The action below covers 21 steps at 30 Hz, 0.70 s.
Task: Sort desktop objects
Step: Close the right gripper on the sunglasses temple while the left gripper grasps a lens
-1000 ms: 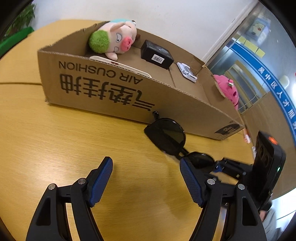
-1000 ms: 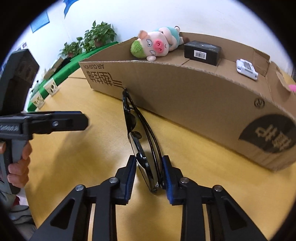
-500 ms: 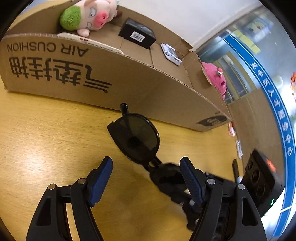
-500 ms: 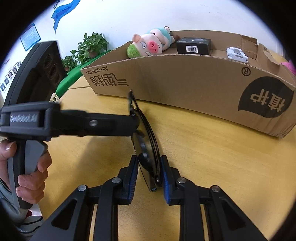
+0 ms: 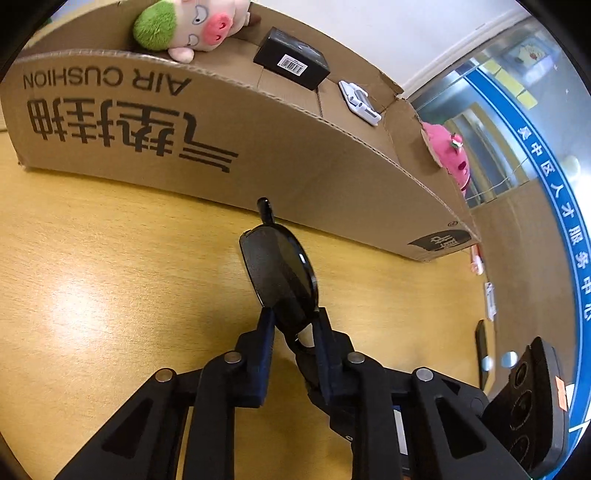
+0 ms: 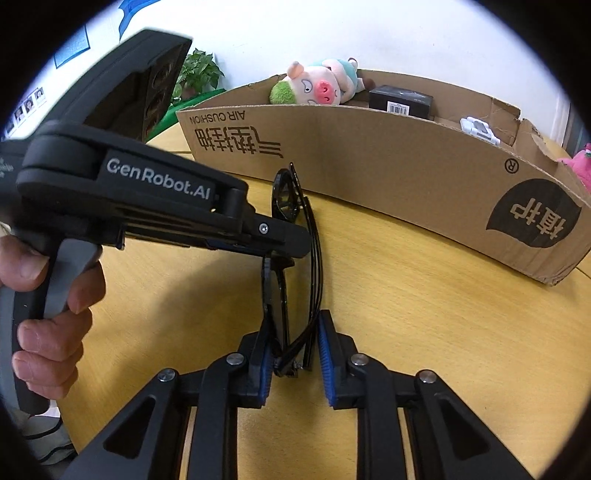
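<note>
I have both tools clamped on the sunglasses (image 5: 280, 275): left tool (image 5: 291, 332), right tool (image 6: 293, 345). They sit on the tabletop (image 5: 110, 295) just before the cardboard box (image 5: 258, 147).

You see glossy dark plastic sunglasses (image 5: 282, 275) at frame centre, above a smooth, shiny wooden counter (image 5: 110, 288). Across the top, the box (image 5: 258, 147) is matt corrugated cardboard; the pig toy (image 5: 188, 26) is fuzzy plush.

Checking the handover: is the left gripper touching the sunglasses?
Touching. In the left wrist view, the left gripper is closed on the sunglasses, both pads pressed against the lens edge.
</note>
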Available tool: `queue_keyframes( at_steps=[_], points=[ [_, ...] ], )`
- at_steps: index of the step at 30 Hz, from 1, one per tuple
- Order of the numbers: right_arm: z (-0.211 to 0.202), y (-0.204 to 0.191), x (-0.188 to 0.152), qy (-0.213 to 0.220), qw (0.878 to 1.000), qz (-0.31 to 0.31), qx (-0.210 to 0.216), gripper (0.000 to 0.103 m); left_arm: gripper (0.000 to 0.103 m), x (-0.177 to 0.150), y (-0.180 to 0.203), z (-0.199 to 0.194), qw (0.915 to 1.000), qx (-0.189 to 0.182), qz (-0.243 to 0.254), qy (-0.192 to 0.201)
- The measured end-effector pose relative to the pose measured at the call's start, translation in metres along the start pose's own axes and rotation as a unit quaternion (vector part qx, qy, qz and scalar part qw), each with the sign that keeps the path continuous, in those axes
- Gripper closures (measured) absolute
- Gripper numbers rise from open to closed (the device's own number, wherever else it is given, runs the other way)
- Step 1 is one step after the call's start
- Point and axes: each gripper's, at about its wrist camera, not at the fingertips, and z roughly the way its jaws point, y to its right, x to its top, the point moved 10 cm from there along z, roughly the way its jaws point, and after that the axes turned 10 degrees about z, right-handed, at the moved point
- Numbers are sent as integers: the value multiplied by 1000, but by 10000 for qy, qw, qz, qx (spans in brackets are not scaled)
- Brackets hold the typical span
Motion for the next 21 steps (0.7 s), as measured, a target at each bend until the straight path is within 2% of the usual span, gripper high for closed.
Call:
queue_keyframes(
  at_steps=[11,21],
  points=[
    [-14,-6,4,253,9996,-44,-64,83,84,3,8,-22,9995,183,156,209],
    [-39,-11,36,797,9968,-18,-51,83,85,31,31,-56,9966,310,442,619]
  ],
)
